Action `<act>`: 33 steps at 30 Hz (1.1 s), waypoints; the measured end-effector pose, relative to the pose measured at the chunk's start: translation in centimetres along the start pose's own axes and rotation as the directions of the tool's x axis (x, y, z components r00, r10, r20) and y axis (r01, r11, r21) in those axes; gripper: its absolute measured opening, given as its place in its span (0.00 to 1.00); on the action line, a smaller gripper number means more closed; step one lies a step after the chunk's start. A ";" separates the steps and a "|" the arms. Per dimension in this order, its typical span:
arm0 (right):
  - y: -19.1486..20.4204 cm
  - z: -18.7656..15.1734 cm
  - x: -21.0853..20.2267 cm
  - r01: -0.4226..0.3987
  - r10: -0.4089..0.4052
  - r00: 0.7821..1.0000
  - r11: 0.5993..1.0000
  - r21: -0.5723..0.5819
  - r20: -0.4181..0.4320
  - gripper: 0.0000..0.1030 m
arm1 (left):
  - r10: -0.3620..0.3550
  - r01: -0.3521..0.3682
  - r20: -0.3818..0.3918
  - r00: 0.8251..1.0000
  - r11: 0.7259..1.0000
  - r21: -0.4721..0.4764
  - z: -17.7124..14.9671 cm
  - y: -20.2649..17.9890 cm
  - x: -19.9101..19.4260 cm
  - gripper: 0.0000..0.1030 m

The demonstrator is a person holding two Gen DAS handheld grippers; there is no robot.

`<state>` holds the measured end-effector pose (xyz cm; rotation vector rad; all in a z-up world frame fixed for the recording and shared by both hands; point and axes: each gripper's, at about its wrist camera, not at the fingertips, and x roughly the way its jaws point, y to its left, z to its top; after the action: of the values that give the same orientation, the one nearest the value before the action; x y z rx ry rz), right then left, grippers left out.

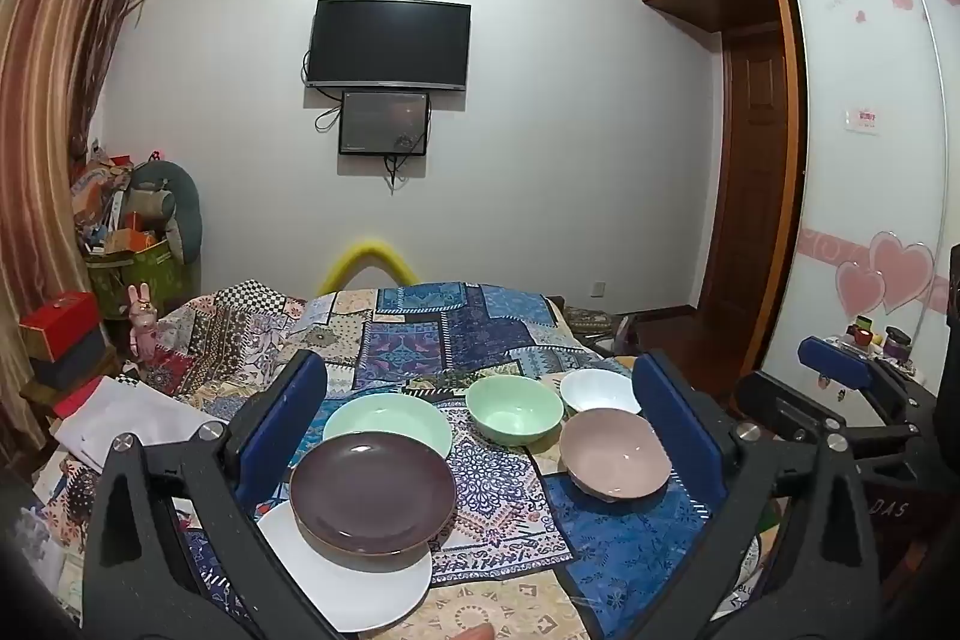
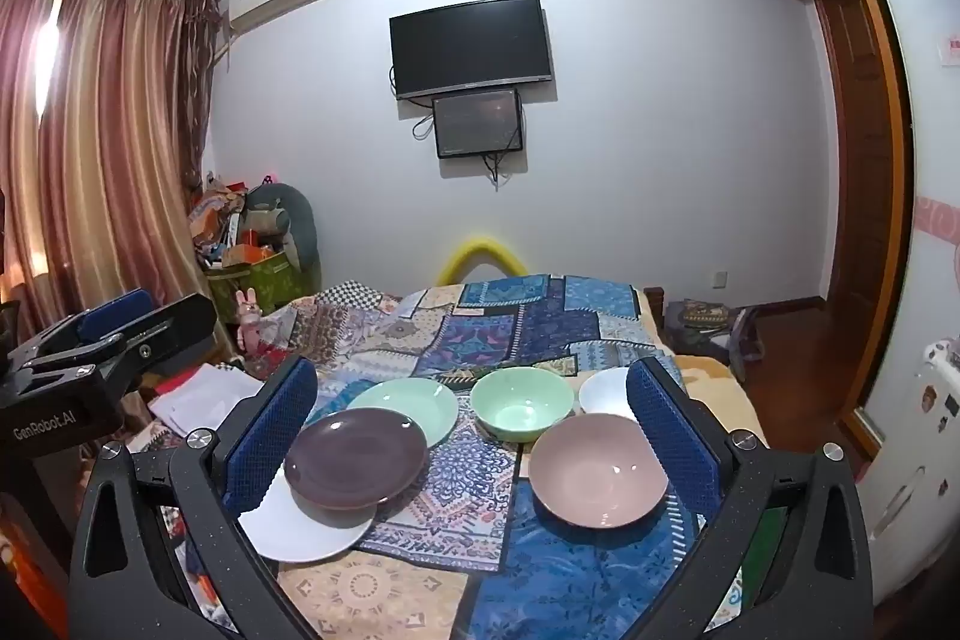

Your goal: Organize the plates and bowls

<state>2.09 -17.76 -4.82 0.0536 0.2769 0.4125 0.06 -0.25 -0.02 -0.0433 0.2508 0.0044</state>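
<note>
Plates and bowls are spread over a patchwork quilt on a bed, so nothing sits on a firm base, and that's the main worry. In the left wrist view, the purple plate is perched on the white plate at about 7 o'clock, overlapping only its far part, with the green plate touching behind it. The green bowl, white bowl and pink bowl are grouped at 3 o'clock.

Both tongs, left and right, are held wide open with nothing gripped.

Likely trouble: the purple plate could be slid off if its rim gets nudged, and the pink bowl looks tilted on the soft fabric, so it might be tipped by a one-sided pinch. Glossy rims could also be lost from the pads.
</note>
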 end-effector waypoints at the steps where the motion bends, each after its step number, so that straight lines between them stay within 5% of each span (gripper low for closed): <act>1: 0.0 0.0 0.0 0.001 -0.001 1.000 1.000 -0.001 -0.003 1.00 | 0.005 -0.005 -0.002 1.000 1.000 -0.006 -0.1 0.1 0.1 1.00; 33: 0.4 0.5 -0.6 -0.010 0.010 1.000 1.000 -0.005 0.009 1.00 | 0.020 -0.020 0.007 1.000 1.000 0.014 -0.2 -0.1 0.4 1.00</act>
<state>1.55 -17.64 -4.15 0.0523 0.2666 0.4227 0.37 -0.39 -0.35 -0.0272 0.2447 0.0226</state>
